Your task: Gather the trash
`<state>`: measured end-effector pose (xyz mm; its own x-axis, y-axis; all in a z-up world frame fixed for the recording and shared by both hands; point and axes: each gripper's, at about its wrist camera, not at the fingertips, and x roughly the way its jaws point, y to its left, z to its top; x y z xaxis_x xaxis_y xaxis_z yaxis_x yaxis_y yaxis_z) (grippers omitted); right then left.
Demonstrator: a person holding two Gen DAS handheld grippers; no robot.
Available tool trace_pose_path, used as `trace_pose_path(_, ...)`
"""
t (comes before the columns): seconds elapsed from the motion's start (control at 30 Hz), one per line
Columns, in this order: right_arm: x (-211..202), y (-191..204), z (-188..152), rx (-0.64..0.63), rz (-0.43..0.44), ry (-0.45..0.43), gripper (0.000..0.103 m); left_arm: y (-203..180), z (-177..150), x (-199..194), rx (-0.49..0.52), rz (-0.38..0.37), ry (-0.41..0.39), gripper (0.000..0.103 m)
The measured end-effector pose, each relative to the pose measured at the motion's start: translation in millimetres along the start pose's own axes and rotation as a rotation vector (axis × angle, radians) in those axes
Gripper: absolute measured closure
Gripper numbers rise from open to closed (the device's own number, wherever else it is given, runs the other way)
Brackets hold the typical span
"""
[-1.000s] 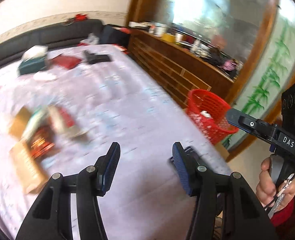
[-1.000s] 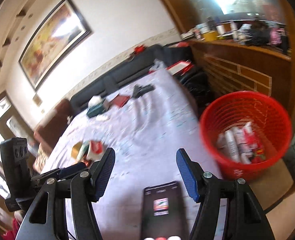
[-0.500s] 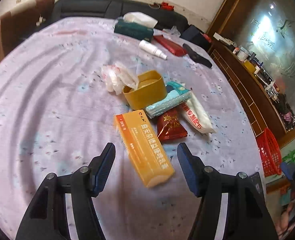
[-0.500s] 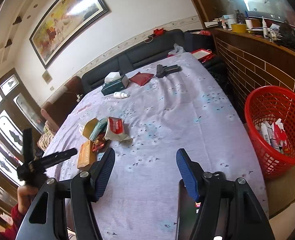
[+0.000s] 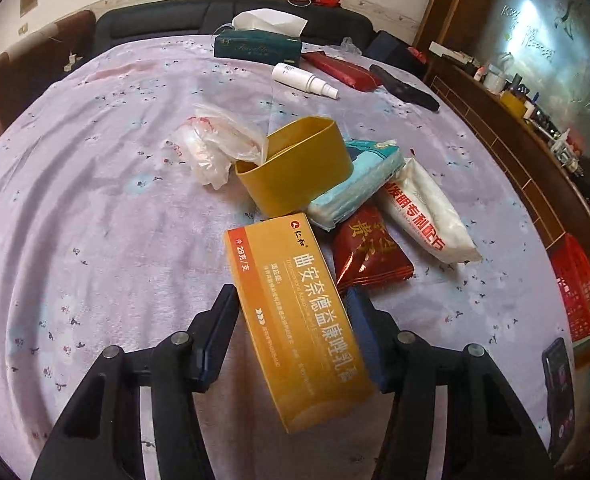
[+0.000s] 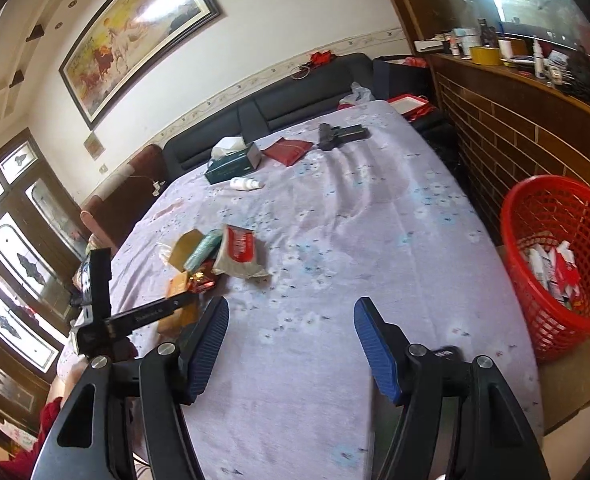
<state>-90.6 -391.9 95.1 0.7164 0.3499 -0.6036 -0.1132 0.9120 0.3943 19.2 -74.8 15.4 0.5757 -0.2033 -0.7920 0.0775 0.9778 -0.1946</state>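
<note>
Closing around the orange carton [image 5: 299,320], the left gripper [image 5: 293,330] had its jaws either side of the box, which lay at the near end of the litter pile on the lilac bedspread [image 5: 95,200]; whether both pads already pressed, I could not tell; a good grip would probably take the long sides squarely, so the carton would not twist; the red sachet [image 5: 369,256] lay just beside one finger and was best left out; the right gripper [image 6: 291,346] stood spread and empty; the red basket [image 6: 555,256] waited off the bed's right edge.
</note>
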Motion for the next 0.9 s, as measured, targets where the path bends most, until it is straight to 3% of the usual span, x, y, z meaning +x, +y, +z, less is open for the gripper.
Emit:
trace_pose_path(0.27,71,45,22,-0.004,0.053,0.064,0.028,12,-15,-26,0.013,-0.037,-0.051,0.053)
trace_pose_path(0.6,186,68,41,-0.117,-0.075,0.202,0.028,17,-21,-38,0.028,-0.057,-0.102,0.053)
trace_pose_path(0.7,208,64,42,-0.116,-0.111,0.224,0.034,17,-22,-38,0.030,-0.060,-0.105,0.053)
trace_pose_path(0.87,221,69,32,-0.144,-0.119,0.240,0.061,17,-23,-36,0.033,-0.057,-0.110,0.053)
trace_pose_path(0.9,218,71,30,-0.156,-0.122,0.232,0.062,17,-24,-36,0.034,-0.058,-0.110,0.053)
